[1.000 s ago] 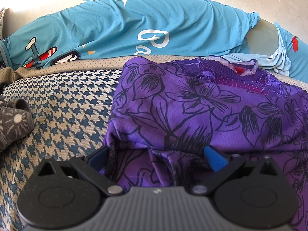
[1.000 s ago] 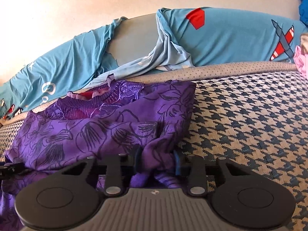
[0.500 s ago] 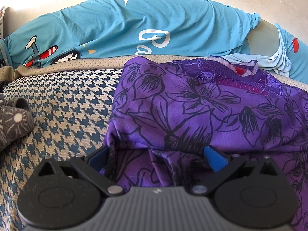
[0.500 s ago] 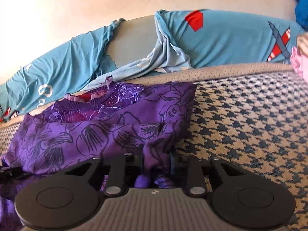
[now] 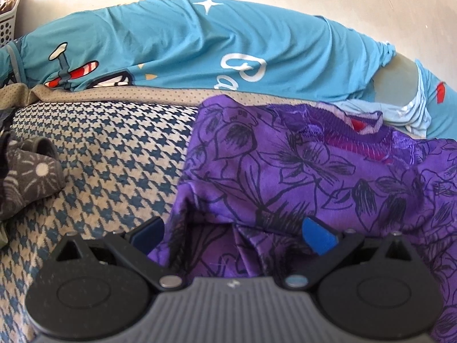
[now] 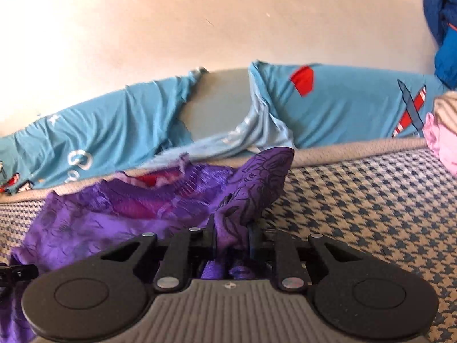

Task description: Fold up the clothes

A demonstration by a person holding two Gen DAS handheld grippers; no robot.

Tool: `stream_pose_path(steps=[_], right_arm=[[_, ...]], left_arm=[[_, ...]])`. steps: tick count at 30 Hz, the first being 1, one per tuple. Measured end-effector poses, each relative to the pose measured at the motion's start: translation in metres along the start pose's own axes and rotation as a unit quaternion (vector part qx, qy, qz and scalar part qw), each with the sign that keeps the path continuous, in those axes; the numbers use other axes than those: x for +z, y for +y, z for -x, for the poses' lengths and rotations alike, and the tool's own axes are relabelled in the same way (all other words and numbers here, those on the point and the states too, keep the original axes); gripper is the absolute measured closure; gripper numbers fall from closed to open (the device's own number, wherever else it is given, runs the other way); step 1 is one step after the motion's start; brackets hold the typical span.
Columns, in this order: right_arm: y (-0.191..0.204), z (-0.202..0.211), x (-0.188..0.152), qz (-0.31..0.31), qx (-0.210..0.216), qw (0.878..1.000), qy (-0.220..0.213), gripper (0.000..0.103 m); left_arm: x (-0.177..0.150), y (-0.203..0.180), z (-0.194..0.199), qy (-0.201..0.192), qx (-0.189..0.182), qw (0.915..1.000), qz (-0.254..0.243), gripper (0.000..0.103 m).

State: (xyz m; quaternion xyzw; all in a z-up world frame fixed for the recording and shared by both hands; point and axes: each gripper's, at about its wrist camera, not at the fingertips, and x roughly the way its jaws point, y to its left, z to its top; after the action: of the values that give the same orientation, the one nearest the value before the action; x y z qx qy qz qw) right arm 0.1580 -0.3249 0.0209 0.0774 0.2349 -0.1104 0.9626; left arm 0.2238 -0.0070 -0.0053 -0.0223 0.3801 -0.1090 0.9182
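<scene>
A purple garment with black flower print [image 5: 300, 171] lies spread on the houndstooth bed cover [image 5: 100, 148]. My left gripper [image 5: 232, 235] stands open at its near left edge; a fold of the cloth lies loosely between the blue pads [image 5: 317, 238], unpressed. In the right wrist view the purple garment [image 6: 114, 214] has its right corner raised into a peak. My right gripper [image 6: 231, 228] has a bunch of that fabric pinched between its narrow jaws, which are still closing.
Blue pillows with aeroplane prints [image 5: 171, 51] line the wall behind the bed. A grey patterned cloth [image 5: 25, 177] lies at the left, below a white basket [image 5: 7, 25]. Pink cloth [image 6: 442, 140] and a blue garment [image 6: 442, 28] sit at the far right.
The right gripper's jaws have narrowed onto the purple fabric and risen, pulling the garment's right corner up off the bed. The left gripper stays open and has shifted only slightly.
</scene>
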Motion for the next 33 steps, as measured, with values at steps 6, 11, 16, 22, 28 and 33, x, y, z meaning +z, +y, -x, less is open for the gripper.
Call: stream_pose_path(steps=[6, 11, 16, 22, 28, 33], right_arm=[[0.033, 0.008, 0.009, 0.018, 0.019, 1.000, -0.018, 0.084], [0.059, 0.007, 0.014, 0.026, 0.032, 0.999, -0.025, 0.084], [0.091, 0.009, 0.017, 0.045, 0.051, 0.997, -0.035, 0.084], [0.141, 0.011, 0.020, 0.076, 0.091, 0.992, -0.048, 0.085], [0.190, 0.008, 0.006, 0.132, 0.092, 0.985, -0.067, 0.085], [0.191, -0.006, -0.010, 0.198, 0.070, 0.976, -0.048, 0.084]], left_arm=[[0.004, 0.020, 0.014, -0.009, 0.000, 0.9997, 0.025, 0.000], [0.006, 0.041, 0.020, -0.008, 0.005, 0.9985, 0.054, 0.000], [0.007, 0.061, 0.026, -0.011, 0.014, 0.9974, 0.071, 0.000], [0.010, 0.080, 0.030, -0.005, 0.025, 0.9960, 0.086, 0.000], [0.010, 0.104, 0.030, -0.002, 0.028, 0.9934, 0.111, 0.000], [0.007, 0.119, 0.029, 0.007, 0.016, 0.9906, 0.136, 0.000]])
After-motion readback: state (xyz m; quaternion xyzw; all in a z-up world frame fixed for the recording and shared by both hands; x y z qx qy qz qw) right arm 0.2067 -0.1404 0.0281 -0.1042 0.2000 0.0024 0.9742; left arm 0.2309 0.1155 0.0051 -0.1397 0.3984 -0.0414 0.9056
